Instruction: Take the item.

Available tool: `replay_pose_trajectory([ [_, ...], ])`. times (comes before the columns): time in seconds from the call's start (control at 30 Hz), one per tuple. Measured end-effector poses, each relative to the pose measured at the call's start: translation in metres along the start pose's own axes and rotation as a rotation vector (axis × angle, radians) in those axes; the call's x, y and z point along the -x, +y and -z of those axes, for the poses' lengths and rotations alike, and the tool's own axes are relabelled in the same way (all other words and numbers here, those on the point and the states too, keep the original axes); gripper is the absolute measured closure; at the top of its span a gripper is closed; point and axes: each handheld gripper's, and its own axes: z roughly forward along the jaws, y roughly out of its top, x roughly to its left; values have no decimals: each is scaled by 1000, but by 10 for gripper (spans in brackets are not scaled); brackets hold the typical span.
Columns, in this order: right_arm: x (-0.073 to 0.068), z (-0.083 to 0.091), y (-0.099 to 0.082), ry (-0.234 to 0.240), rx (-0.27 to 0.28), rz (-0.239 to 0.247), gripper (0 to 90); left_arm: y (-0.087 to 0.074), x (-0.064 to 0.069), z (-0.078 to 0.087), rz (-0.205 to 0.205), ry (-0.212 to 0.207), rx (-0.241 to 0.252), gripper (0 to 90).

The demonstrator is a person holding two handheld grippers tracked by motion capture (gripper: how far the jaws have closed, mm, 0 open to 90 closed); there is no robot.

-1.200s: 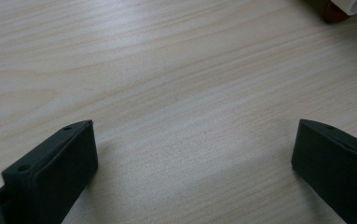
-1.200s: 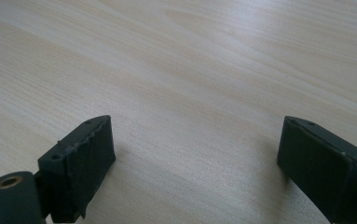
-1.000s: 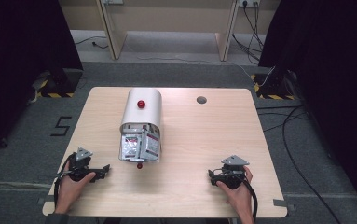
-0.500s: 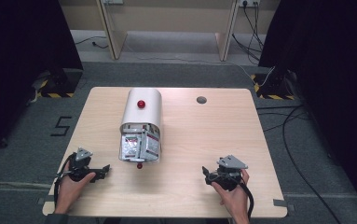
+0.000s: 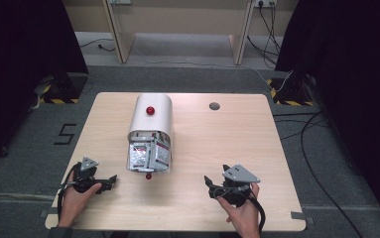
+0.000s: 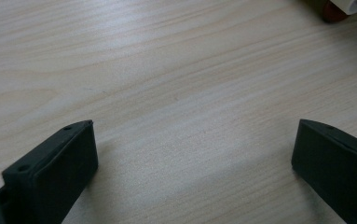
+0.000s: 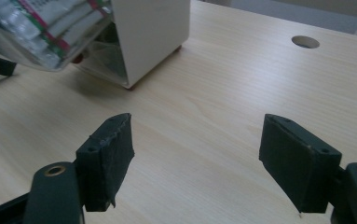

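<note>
A white round-topped box (image 5: 150,121) lies on the wooden table (image 5: 227,139), with a red knob (image 5: 150,110) on top. Its clear front flap (image 5: 149,156) holds several red-striped packets and ends in a small red knob (image 5: 148,176). My left gripper (image 5: 109,180) rests on the table left of the flap, open, with bare wood between its jaws (image 6: 195,140). My right gripper (image 5: 209,185) is raised to the right of the box and points left toward it. Its jaws have just been closing a little but stand open with nothing between them (image 7: 197,126). Beyond them are the box (image 7: 148,32) and its packets (image 7: 41,28).
A round cable hole (image 5: 214,105) sits in the table's far right part, seen too in the right gripper view (image 7: 305,42). Cables lie on the grey floor (image 5: 316,148) to the right. Dark curtains flank both sides.
The right gripper has lifted off the table and shifted left toward the box, its jaws slightly narrower. The left gripper and the box have stayed put.
</note>
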Motion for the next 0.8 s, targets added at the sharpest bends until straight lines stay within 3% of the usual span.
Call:
replay_pose_trajectory([
  [0.5, -35, 5, 32, 88, 52, 53, 291, 0, 0, 1, -2, 0, -3, 0],
  [0.8, -52, 0, 45, 117, 48, 84, 304, 0, 0, 1, -4, 1, -4, 0],
])
